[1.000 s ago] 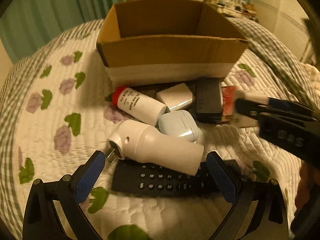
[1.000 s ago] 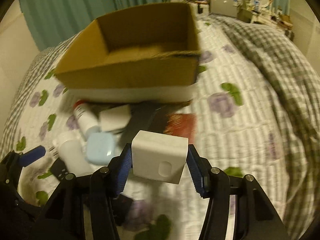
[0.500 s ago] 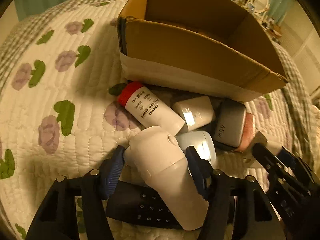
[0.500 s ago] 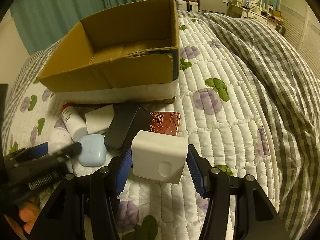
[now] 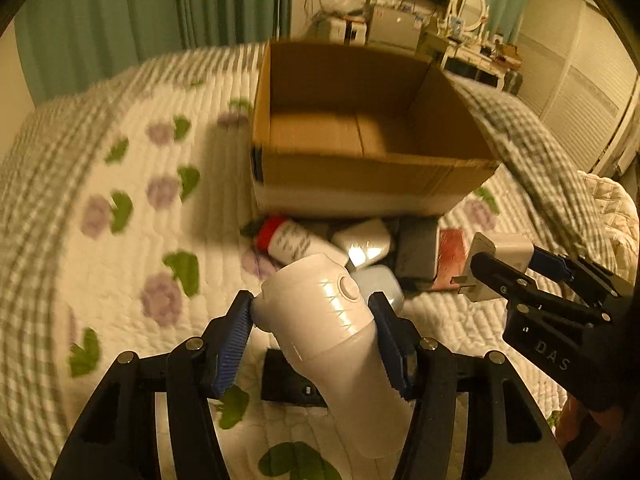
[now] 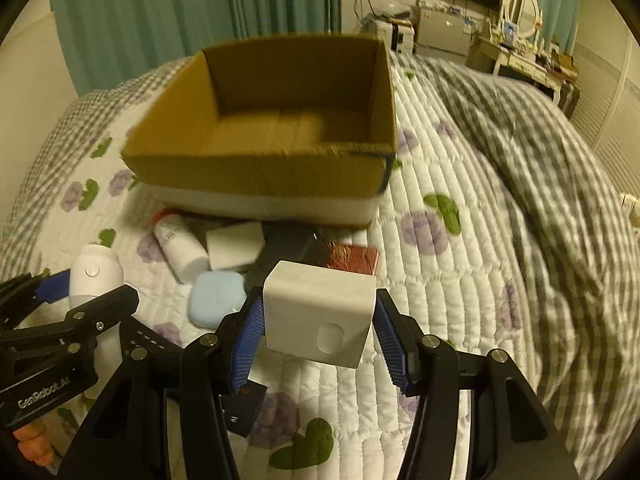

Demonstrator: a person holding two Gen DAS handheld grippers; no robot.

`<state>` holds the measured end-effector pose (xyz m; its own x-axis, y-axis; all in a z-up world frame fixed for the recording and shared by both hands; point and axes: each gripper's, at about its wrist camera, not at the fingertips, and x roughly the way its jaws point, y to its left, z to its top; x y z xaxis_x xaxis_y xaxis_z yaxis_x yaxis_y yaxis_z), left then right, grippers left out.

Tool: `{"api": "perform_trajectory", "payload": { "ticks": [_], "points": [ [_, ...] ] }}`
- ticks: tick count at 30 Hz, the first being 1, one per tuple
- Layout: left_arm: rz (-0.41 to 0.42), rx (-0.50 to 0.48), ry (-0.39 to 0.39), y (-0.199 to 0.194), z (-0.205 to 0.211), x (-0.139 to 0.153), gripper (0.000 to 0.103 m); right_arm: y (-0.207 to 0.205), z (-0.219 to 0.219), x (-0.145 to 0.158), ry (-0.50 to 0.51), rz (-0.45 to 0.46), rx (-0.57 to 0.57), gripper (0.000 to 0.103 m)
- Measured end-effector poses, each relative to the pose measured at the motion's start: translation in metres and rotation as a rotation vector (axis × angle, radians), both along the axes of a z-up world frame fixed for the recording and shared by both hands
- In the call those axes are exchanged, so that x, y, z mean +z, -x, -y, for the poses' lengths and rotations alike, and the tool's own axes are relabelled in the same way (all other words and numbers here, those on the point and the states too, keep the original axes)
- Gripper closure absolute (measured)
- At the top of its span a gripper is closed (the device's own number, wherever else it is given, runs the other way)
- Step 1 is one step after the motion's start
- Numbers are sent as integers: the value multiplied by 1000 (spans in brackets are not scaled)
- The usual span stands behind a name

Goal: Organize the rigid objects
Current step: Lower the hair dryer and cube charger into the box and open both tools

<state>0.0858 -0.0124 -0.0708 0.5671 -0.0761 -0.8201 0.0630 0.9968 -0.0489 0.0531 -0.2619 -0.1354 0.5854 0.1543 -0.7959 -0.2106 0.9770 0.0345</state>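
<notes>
Gaping cardboard box beyond both loaded grippers.

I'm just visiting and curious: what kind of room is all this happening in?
Most likely a bedroom in a home. The cardboard box and small items sit on a bed's floral quilt, green curtains hang behind, and a dressing table with a round mirror stands in the far corner.
</notes>
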Motion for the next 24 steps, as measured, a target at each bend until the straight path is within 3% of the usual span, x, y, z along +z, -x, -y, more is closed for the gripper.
{"api": "perform_trajectory", "payload": {
  "ticks": [6, 12, 17, 24],
  "points": [
    [129, -43, -56, -11, 12, 52, 43, -5, -4, 50, -25, 99, 25, 50],
    [185, -61, -66, -55, 18, 79, 43, -36, -3, 102, -46, 194, 41, 50],
    [179, -63, -75, -97, 23, 77, 43, -76, -5, 117, -58, 211, 57, 50],
    [155, -51, -106, -153, 25, 52, 43, -124, -13, 98, -47, 191, 96, 50]
  ]
}}
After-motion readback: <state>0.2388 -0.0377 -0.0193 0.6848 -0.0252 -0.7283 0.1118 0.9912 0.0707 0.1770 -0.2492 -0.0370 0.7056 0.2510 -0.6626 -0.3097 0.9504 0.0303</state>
